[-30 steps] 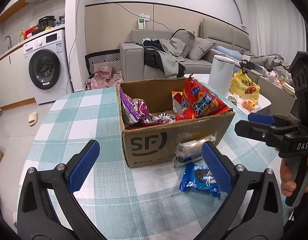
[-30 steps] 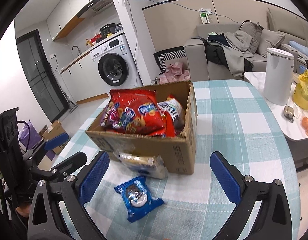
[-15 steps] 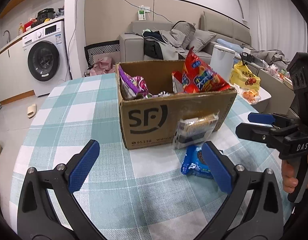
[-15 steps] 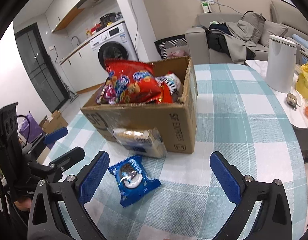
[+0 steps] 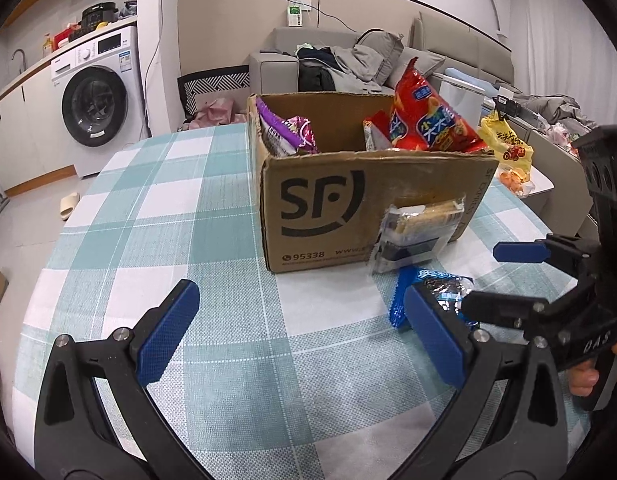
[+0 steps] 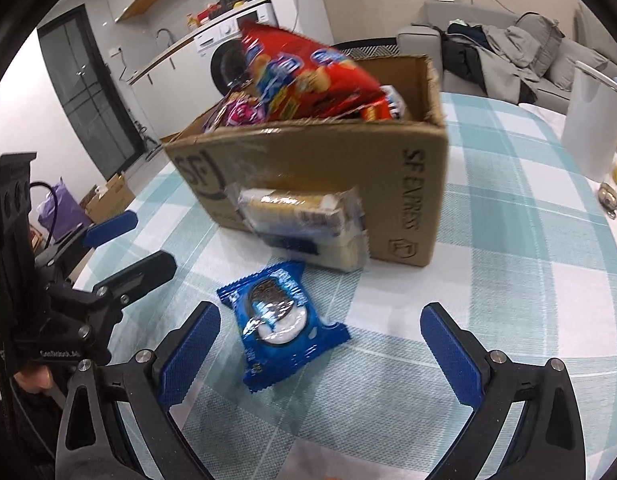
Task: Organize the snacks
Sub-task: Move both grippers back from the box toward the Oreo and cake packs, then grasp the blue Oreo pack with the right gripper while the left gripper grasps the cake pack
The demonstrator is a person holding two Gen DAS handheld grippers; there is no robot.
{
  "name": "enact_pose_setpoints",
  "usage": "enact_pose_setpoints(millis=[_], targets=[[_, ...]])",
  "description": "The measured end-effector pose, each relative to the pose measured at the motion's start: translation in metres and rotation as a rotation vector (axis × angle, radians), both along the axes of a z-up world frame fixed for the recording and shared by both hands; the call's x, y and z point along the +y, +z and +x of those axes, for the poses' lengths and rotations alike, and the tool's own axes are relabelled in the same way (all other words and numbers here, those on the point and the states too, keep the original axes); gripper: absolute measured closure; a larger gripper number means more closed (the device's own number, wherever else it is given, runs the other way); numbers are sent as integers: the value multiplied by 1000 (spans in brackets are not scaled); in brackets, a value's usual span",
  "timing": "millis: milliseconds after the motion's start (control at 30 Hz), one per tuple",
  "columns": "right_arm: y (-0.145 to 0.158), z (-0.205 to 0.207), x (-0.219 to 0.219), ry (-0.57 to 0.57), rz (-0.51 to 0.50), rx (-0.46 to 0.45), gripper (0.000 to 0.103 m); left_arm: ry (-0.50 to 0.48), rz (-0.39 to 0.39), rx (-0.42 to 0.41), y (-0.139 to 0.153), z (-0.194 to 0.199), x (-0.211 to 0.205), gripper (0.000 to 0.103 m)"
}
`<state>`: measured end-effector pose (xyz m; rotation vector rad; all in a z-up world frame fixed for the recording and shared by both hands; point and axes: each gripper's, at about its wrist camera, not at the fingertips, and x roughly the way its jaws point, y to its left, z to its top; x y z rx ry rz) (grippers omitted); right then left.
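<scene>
A cardboard box (image 5: 348,208) (image 6: 316,168) marked SF stands on the checked tablecloth, holding a red chip bag (image 5: 428,120) (image 6: 304,76) and a purple snack bag (image 5: 284,132). A clear pack of crackers (image 5: 420,232) (image 6: 308,224) leans against the box front. A blue cookie packet (image 6: 282,320) (image 5: 436,284) lies flat on the cloth just ahead of my right gripper (image 6: 320,352), which is open and empty. My left gripper (image 5: 300,332) is open over bare cloth, left of the packet. Each gripper shows in the other's view.
The round table (image 5: 168,208) drops off at the left and near edges. A white bin (image 6: 592,120) and a side table with a yellow bag (image 5: 508,148) stand to the right. A sofa and a washing machine (image 5: 96,100) are beyond.
Both grippers have dropped lower and closer to the table. The right one has come up to the blue cookie packet, which now lies between its open fingers' line. Nothing was grasped.
</scene>
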<state>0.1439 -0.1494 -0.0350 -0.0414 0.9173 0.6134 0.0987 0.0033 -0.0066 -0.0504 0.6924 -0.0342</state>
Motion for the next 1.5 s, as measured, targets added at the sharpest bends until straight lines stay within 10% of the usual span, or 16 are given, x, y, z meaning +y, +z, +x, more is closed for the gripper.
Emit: enact_pose_setpoints(millis=[633, 1233, 1500], targets=[[-18, -4, 30, 66, -72, -16, 10, 17, -3, 35, -13, 8, 6, 1], [-21, -13, 44, 115, -82, -42, 55, 36, -36, 55, -19, 14, 18, 1], [-7, -14, 27, 90, -6, -40, 57, 27, -37, 52, -19, 13, 17, 1]])
